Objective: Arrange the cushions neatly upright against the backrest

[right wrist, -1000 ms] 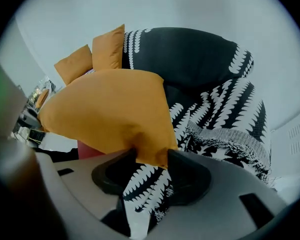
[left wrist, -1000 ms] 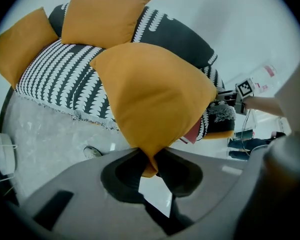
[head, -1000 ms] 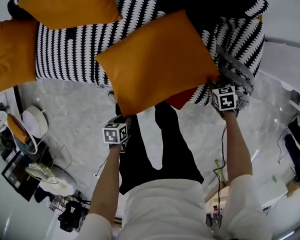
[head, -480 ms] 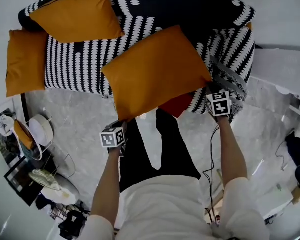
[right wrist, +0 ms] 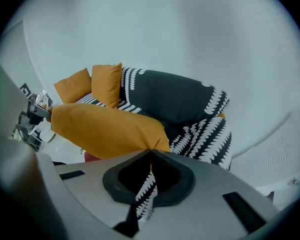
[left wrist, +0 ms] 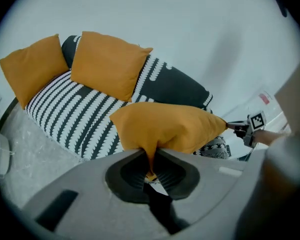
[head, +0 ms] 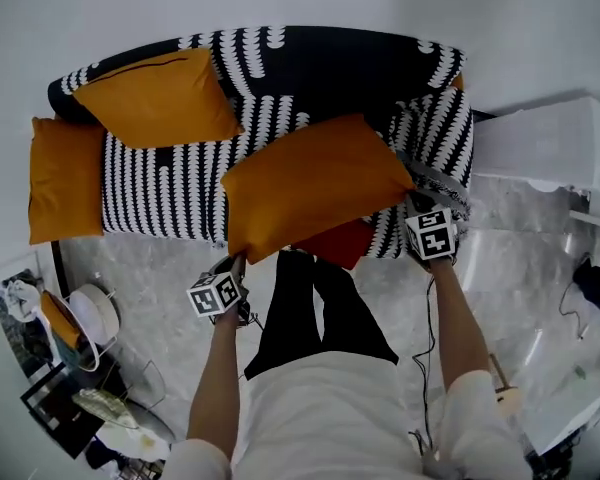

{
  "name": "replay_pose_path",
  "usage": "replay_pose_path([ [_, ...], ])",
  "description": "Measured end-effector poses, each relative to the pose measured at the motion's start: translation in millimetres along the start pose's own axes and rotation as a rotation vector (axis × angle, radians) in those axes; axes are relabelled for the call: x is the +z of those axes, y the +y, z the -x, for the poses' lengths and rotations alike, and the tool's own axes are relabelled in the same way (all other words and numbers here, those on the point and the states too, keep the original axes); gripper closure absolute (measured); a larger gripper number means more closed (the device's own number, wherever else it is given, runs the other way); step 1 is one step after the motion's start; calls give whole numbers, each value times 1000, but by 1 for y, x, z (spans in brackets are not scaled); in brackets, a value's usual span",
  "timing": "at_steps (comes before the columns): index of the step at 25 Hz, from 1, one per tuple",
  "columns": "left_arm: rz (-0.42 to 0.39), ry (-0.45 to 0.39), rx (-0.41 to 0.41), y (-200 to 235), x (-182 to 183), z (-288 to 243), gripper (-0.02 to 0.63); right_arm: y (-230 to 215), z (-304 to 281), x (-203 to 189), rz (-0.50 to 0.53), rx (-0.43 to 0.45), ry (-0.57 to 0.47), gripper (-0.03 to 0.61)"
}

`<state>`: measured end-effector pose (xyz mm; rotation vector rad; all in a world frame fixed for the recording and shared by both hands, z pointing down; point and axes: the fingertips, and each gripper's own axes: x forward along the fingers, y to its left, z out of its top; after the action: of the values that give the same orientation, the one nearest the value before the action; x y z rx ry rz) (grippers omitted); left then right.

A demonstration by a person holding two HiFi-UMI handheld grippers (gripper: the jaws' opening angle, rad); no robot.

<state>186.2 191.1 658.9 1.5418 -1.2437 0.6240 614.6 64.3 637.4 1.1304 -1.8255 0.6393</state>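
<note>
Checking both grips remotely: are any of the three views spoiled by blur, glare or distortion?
Head view: evenly lit, no glare, fisheye curves the sofa; the held cushion is sharp. Left gripper view: dark round vignette, soft rim, cushion corner clear between the left fingers. Right gripper view: same vignette, corner clear at the right fingers.

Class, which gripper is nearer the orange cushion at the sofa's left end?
Left. The left gripper pinches the held cushion's corner nearer the end cushion; the right gripper grips the opposite corner.
</note>
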Motion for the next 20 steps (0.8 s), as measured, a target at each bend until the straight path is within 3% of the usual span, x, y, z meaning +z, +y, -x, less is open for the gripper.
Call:
replay_pose_path([
  [6,-215,0,-74,-26,92,-22,583,-17,38,-21,-137,-68,27,566],
  [11,-334,103,-174,-47,143,-35,583,-22,65,-23,-267,-137,41,568],
  [15,-388,175,-237,-56,175,-36,583,-30,73,-3,-345,-169,18,568],
  [20,-441,161,-259,-59,237,-56,581,-56,57,50,-379,-229,-18,568],
])
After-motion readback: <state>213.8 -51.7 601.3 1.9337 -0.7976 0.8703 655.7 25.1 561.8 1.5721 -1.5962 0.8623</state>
